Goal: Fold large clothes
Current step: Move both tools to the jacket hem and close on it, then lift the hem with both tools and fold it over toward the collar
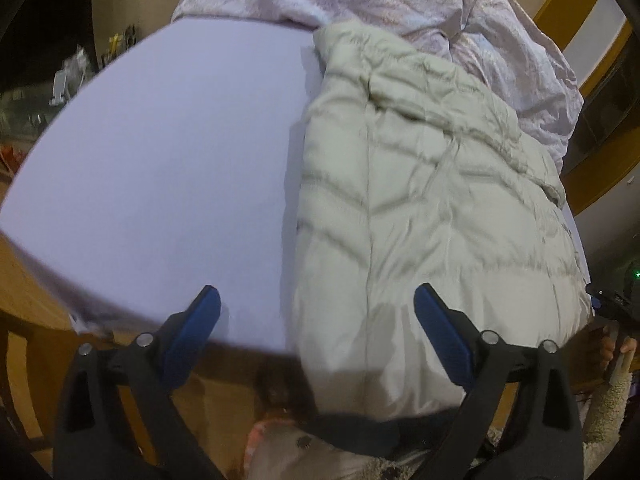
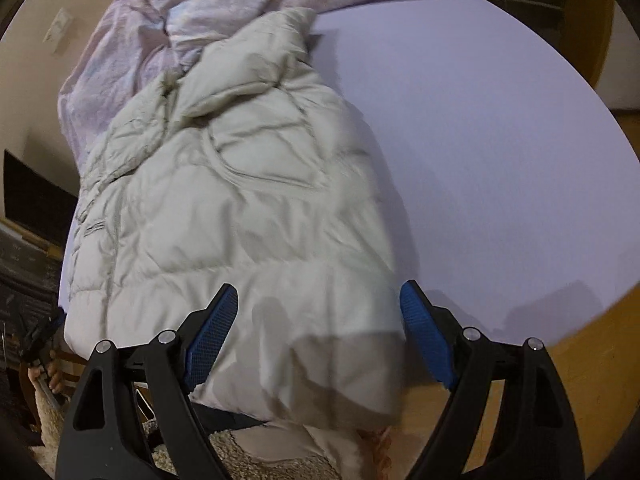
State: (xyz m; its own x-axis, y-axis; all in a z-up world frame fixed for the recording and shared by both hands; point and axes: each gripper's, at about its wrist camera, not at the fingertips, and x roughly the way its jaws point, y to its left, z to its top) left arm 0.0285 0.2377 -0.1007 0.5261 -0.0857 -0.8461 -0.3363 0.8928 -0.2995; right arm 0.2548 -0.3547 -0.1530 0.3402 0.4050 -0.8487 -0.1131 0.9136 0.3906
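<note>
We hold both tongs released and empty: the left gripper (image 1: pixel 316 300) and right gripper (image 2: pixel 320 298) hang above the near hem of the quilted jacket (image 1: pixel 432 184), spread on the lavender bed (image 1: pixel 168 152). We judge it best to pinch matching hem corners squarely, lifting evenly

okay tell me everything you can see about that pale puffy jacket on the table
The quilted jacket is off-white, with a soft, padded, slightly shiny look and stitched channels. It lies flat on the lavender tabletop, hem at the near edge, its far end against a crumpled pinkish fabric. Nothing grips it.
</note>
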